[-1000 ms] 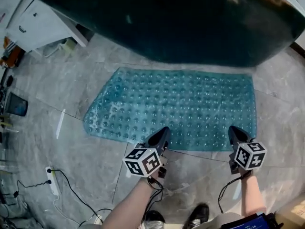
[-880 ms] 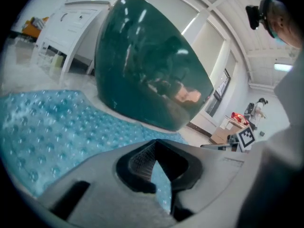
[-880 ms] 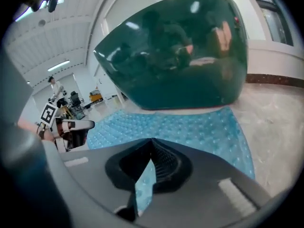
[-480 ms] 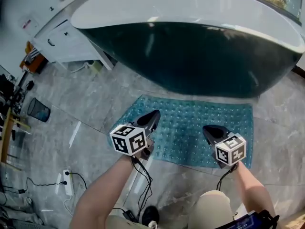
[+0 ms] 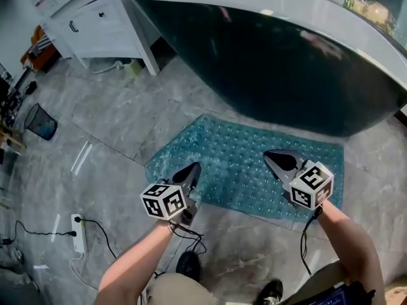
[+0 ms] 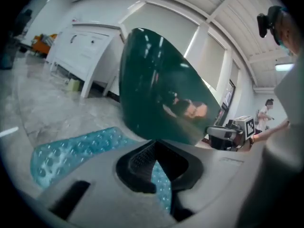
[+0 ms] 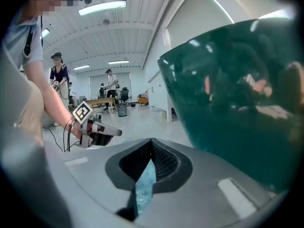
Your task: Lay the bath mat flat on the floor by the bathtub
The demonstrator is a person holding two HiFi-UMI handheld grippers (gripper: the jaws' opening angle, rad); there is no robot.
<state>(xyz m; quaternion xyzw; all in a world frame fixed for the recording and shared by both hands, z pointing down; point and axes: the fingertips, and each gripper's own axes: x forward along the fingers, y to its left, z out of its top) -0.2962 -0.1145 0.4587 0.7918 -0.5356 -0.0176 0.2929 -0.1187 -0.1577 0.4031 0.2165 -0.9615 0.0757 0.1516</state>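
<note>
The teal bubbled bath mat (image 5: pixel 245 164) lies spread flat on the grey tile floor, right beside the dark green bathtub (image 5: pixel 286 68) with its white rim. My left gripper (image 5: pixel 192 169) hovers over the mat's near left edge, shut and empty. My right gripper (image 5: pixel 271 157) hovers over the mat's near right part, also shut with nothing in it. In the left gripper view the mat (image 6: pixel 71 151) and tub (image 6: pixel 156 94) lie beyond the closed jaws, with the right gripper (image 6: pixel 228 133) off to the side. In the right gripper view the tub (image 7: pixel 237 94) fills the right and the left gripper (image 7: pixel 97 129) shows at left.
A white cabinet (image 5: pixel 95 24) stands left of the tub. A mesh wastebasket (image 5: pixel 41 122) and a power strip (image 5: pixel 77 232) with a trailing cable lie on the floor at left. The person's shoes (image 5: pixel 189 265) are just short of the mat. Other people stand far back (image 7: pixel 59 80).
Both grippers have lifted up and away from the mat's near edge, staying shut. The head view has swung up and left, bringing in the tub's rim and the cabinet. The mat has stayed flat.
</note>
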